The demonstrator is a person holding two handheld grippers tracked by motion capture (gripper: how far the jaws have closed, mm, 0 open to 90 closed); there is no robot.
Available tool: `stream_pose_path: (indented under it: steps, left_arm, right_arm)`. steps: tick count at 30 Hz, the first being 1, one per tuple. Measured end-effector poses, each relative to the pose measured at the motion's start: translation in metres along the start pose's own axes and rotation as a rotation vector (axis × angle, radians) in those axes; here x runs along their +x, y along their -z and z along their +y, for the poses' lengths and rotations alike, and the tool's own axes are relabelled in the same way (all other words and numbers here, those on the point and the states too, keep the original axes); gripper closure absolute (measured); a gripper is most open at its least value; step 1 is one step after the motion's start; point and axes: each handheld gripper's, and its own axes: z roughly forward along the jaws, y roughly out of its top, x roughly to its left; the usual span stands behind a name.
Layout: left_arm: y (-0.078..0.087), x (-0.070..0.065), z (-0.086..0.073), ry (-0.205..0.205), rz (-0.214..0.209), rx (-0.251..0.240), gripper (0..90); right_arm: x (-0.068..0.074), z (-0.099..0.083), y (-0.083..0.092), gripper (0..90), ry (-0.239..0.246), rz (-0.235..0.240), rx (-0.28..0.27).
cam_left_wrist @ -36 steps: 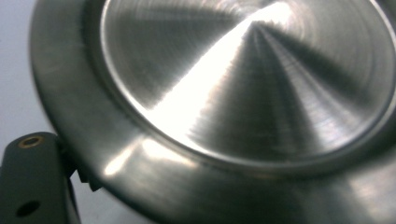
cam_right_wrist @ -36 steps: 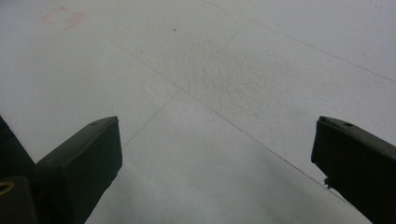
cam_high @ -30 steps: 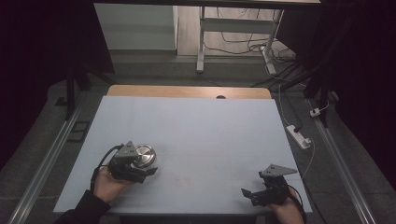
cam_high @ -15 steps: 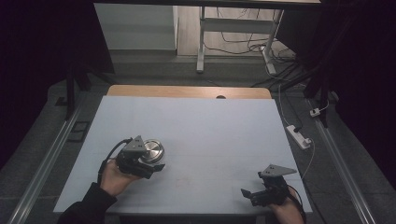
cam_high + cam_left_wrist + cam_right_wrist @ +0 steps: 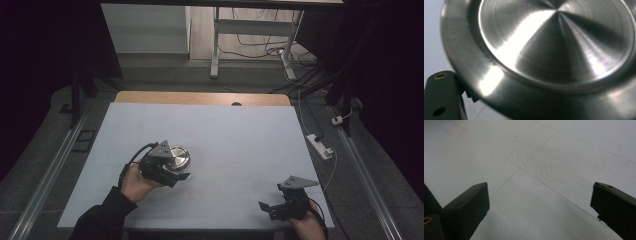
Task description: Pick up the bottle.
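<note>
Steel, brushed and shiny, the round shallow metal dish sits clamped by its rim in the left claw, just ahead of the hand and lifted a little off the pale grey bench; pinching the lip is probably the only purchase so flat a thing offers. Well off to that claw's right, the right claw rests low over the bench, jaws spread wide, holding nothing, seemingly waiting its turn.
</note>
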Motion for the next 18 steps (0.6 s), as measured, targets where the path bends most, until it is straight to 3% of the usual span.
stream_pose_path:
  steps: [18]
  left_arm:
    - [-0.021,-0.004,0.039,-0.052,-0.045,-0.006,15.2]
  right_arm:
    - [-0.002,-0.001,0.002,0.0,-0.014,0.002,-0.024]
